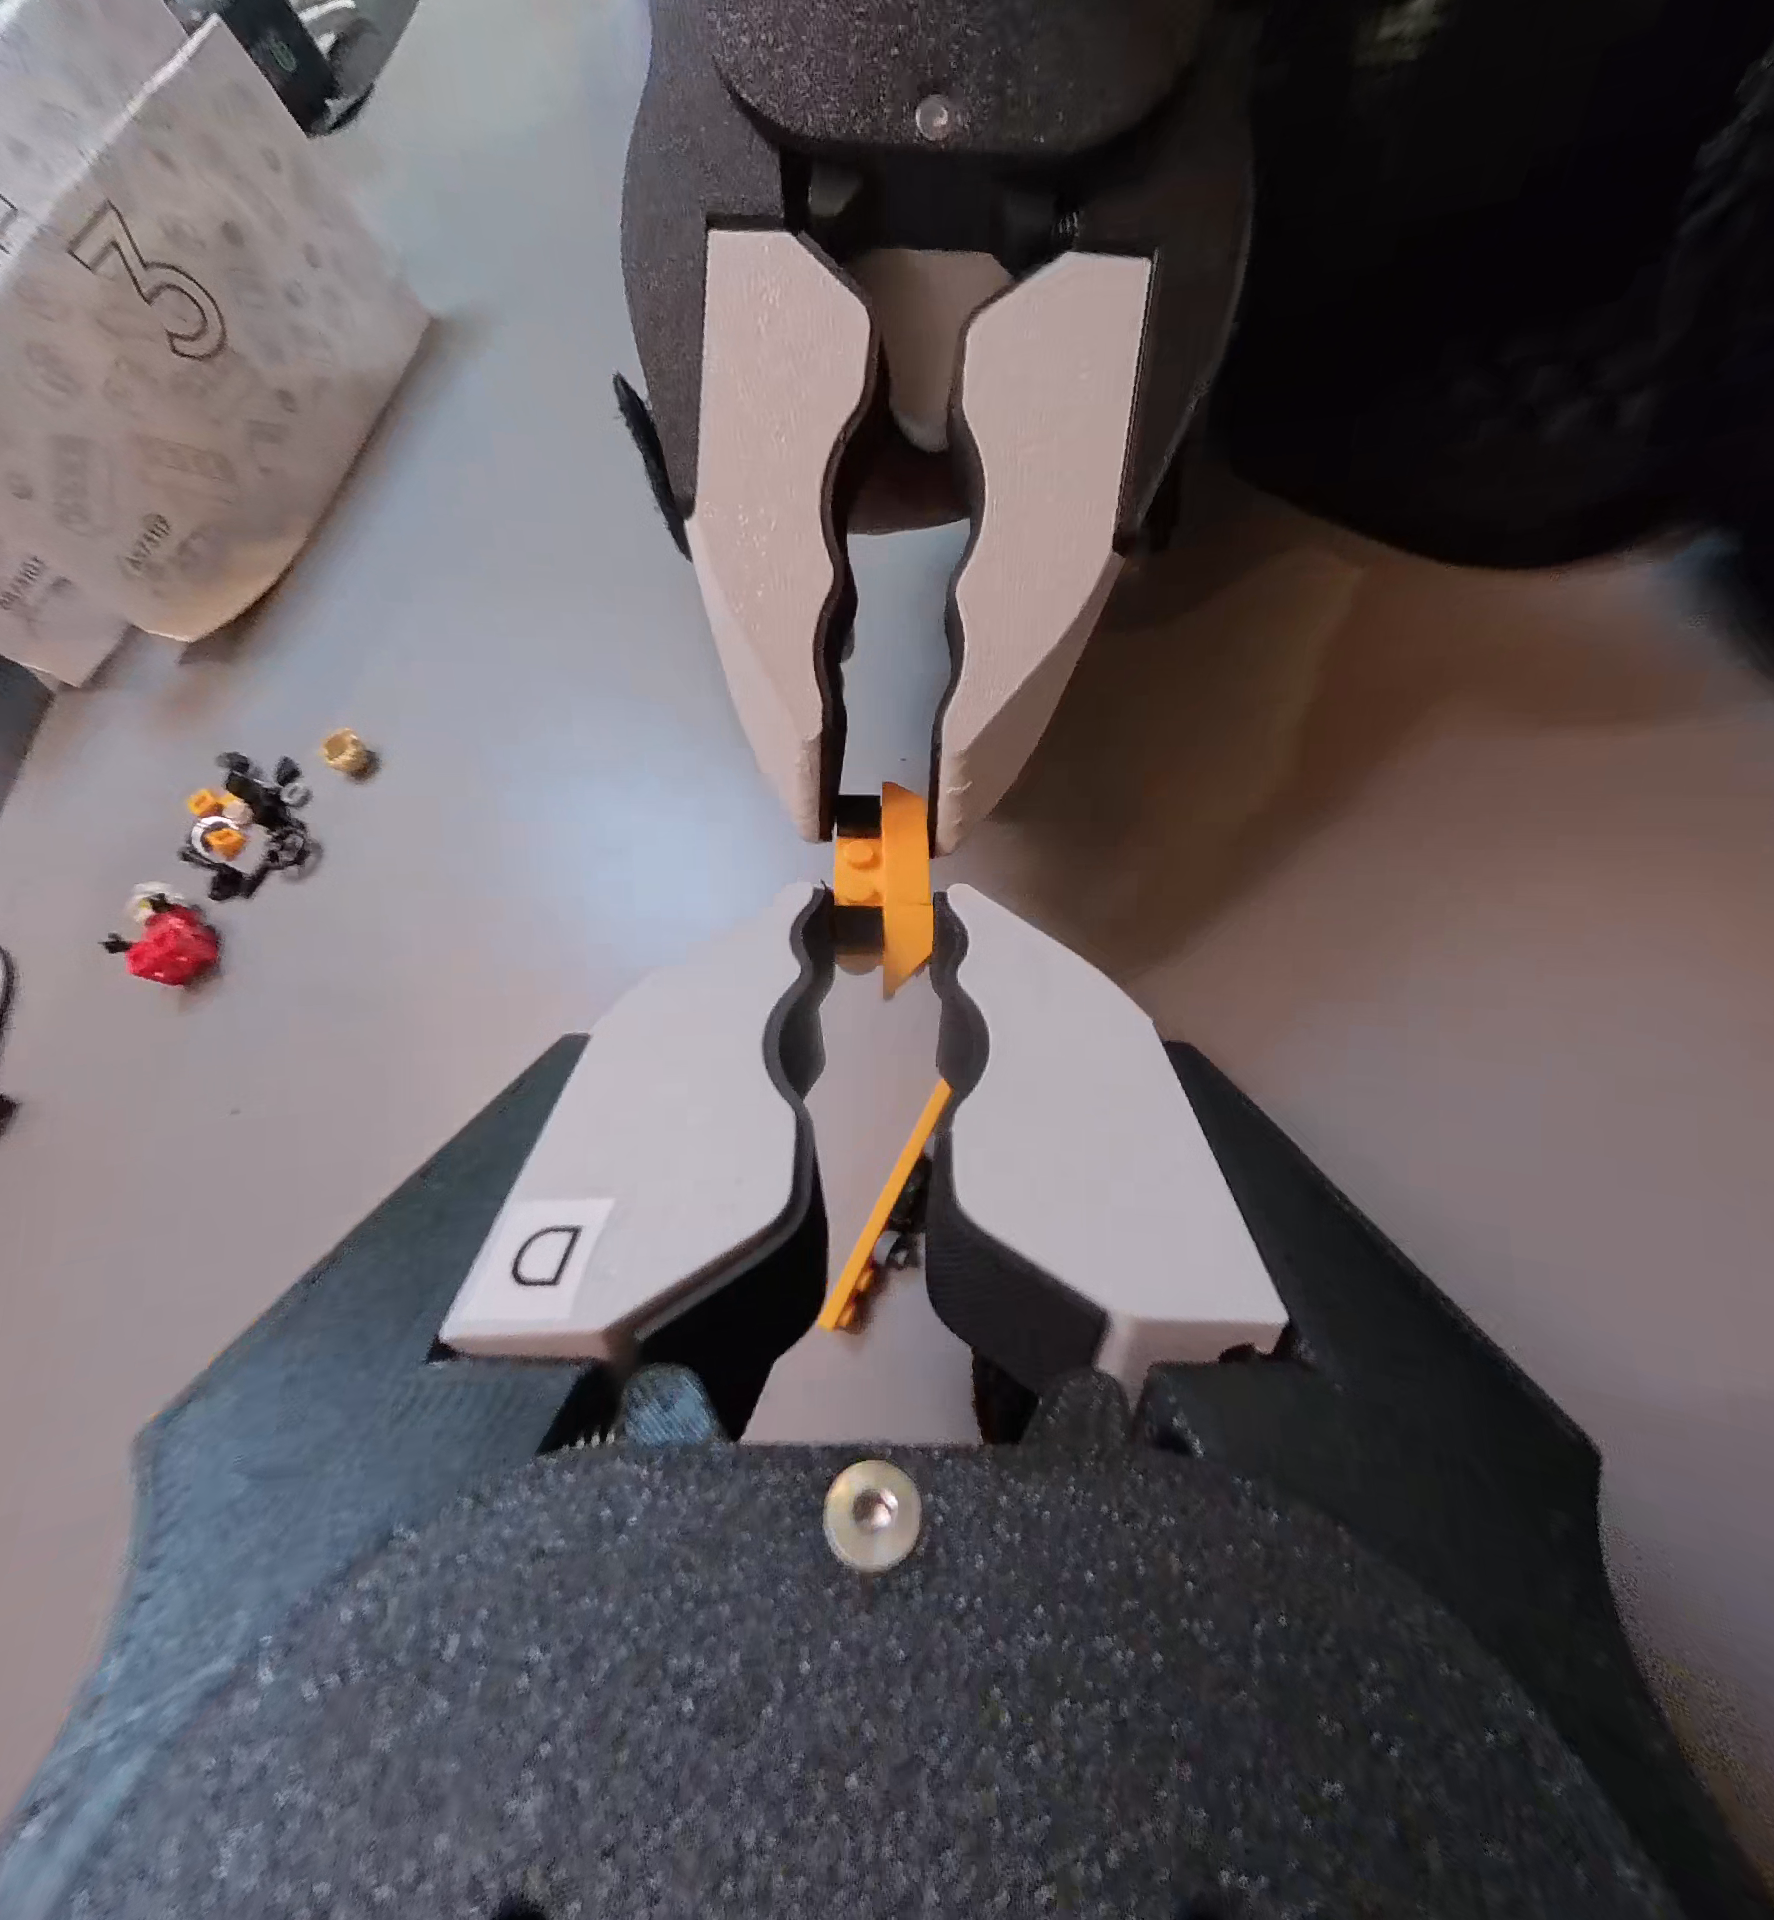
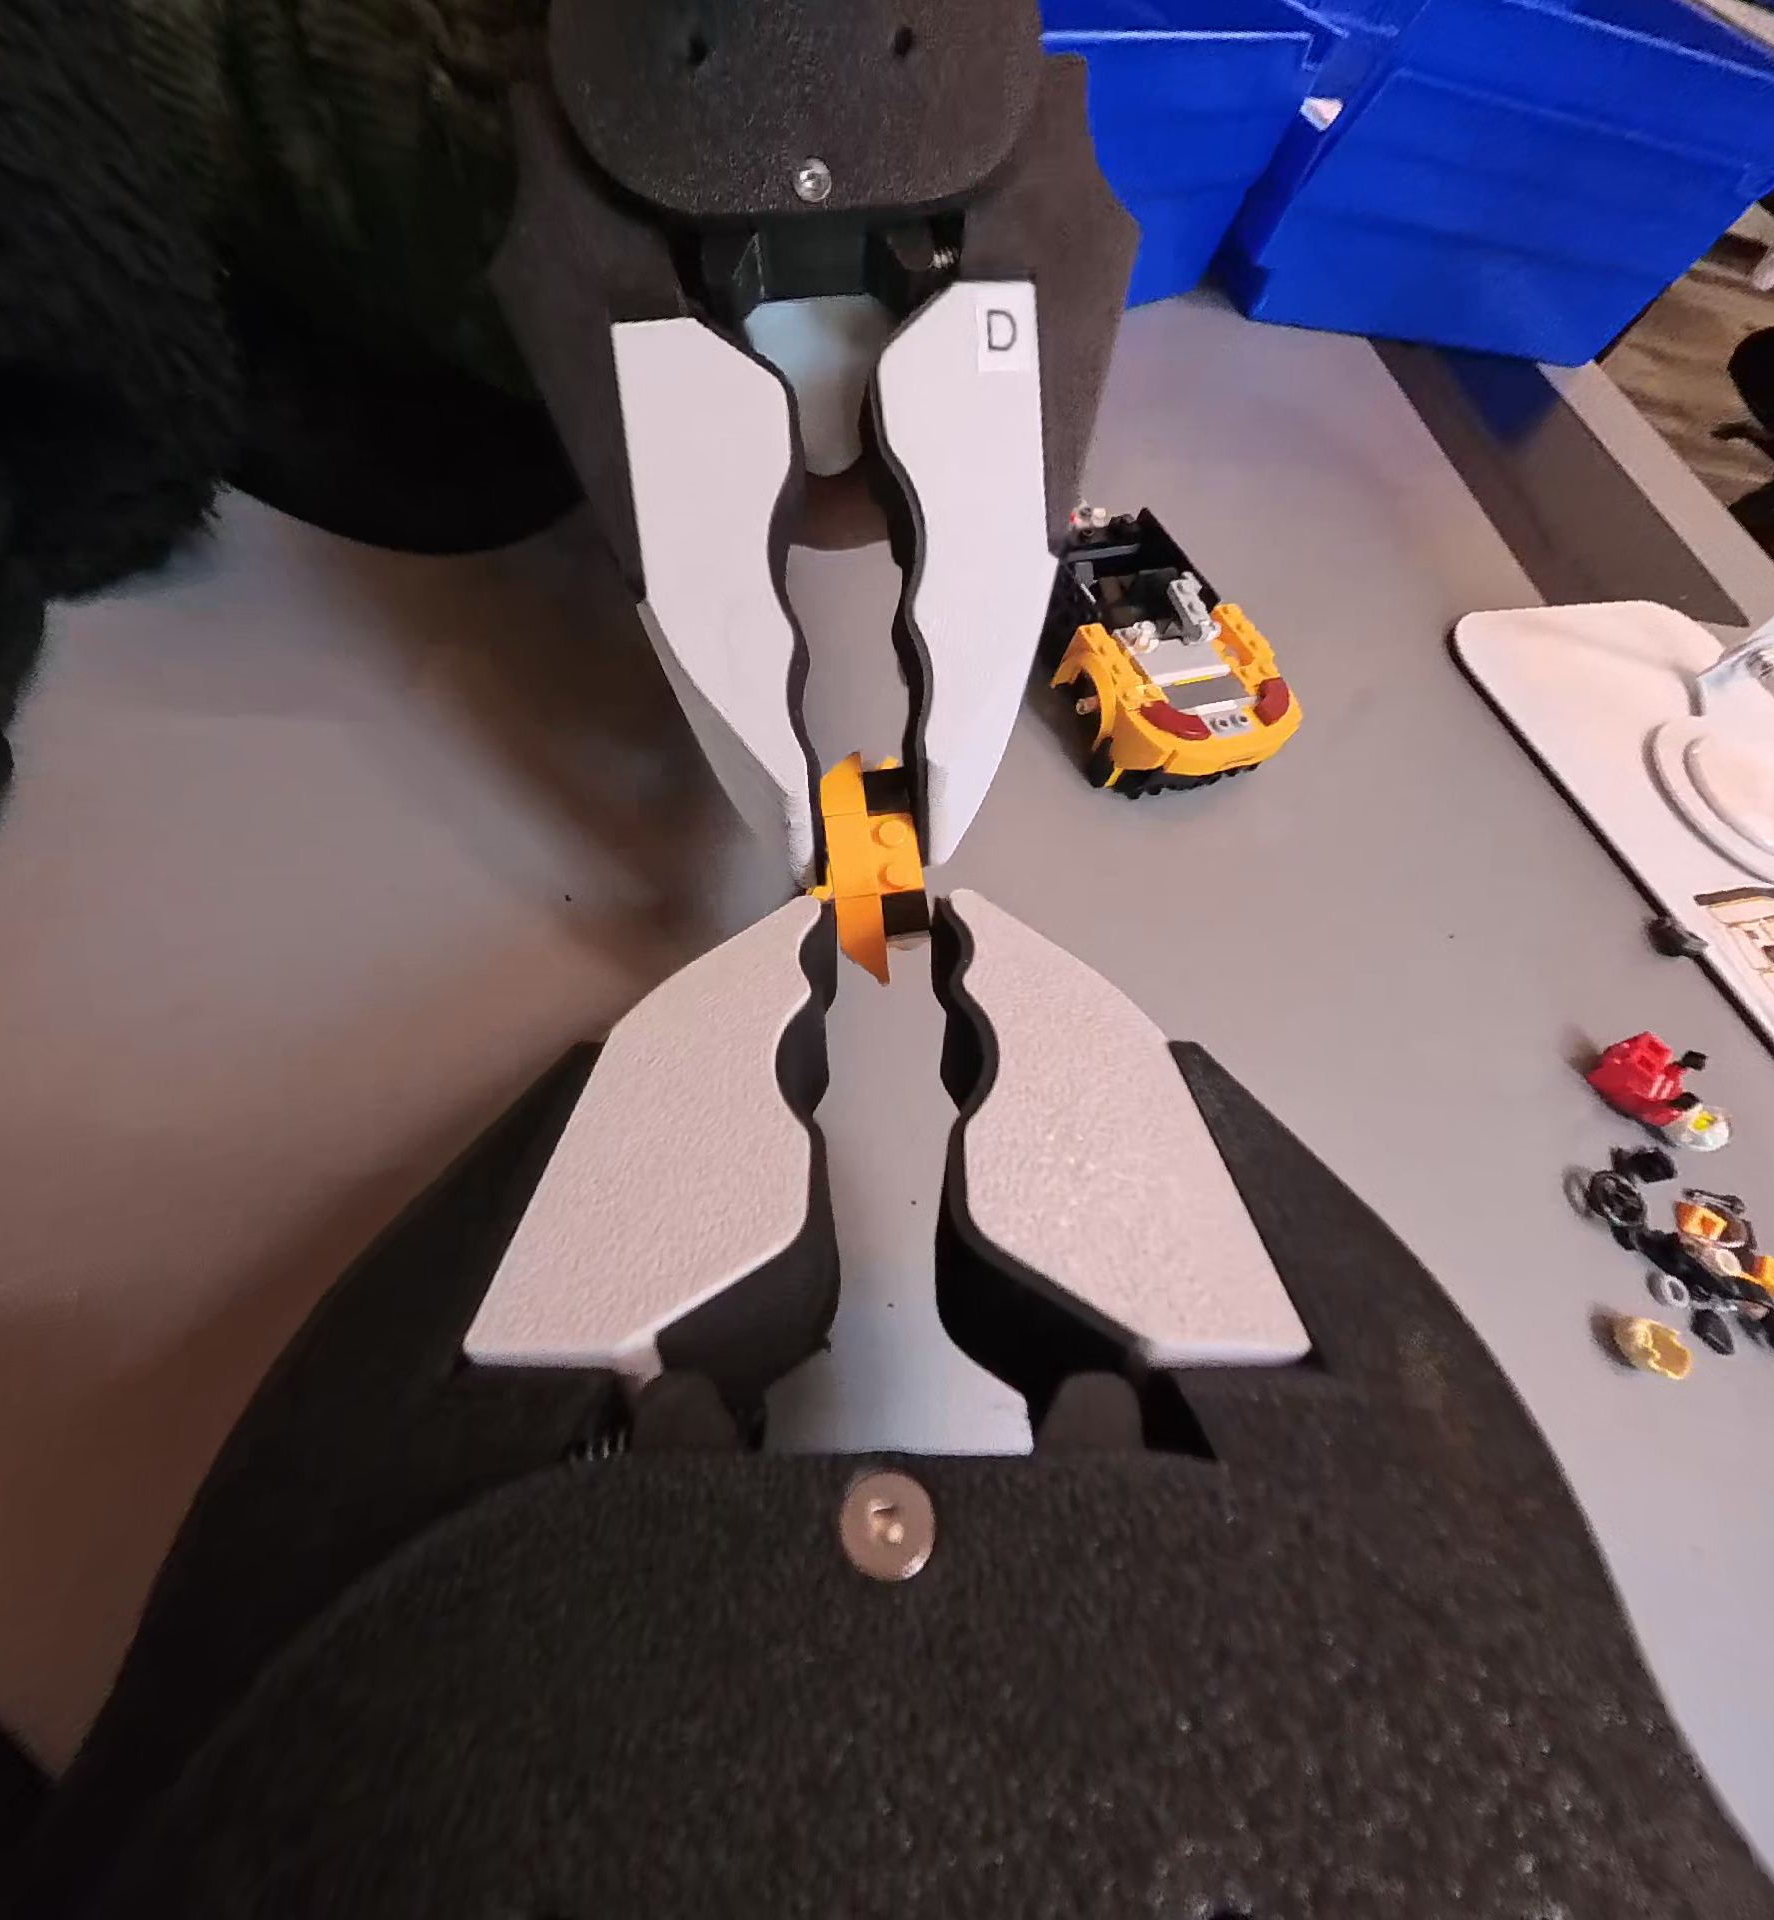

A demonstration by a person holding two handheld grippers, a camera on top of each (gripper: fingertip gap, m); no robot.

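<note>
A grey table [image 2: 1278, 987] fills both views. At its far edge on one side stand blue bins [image 2: 1465, 187]; on the other side lie printed paper bags [image 1: 135, 343]. A white stand base [image 2: 1693, 748] with a printed sheet sits near the loose parts.

Two grippers meet tip to tip above the table, both pinching one small brick piece [image 1: 878, 883]. The piece is orange with black blocks at each end, two studs showing on its flat face and a curved orange side. The left gripper [image 1: 878, 930] has its pads pressed on one end; the right gripper [image 2: 883, 935] clamps the other end. The piece hangs in the air between them.

One part-built yellow and black toy car [image 2: 1163, 665] sits beside the left gripper. One thin orange strip [image 1: 888, 1205] lies below the left gripper's fingers. One red piece [image 2: 1647, 1075], one gold piece [image 2: 1647, 1345] and a small heap of black and orange bits [image 2: 1683, 1247] lie well apart from the grippers.
</note>
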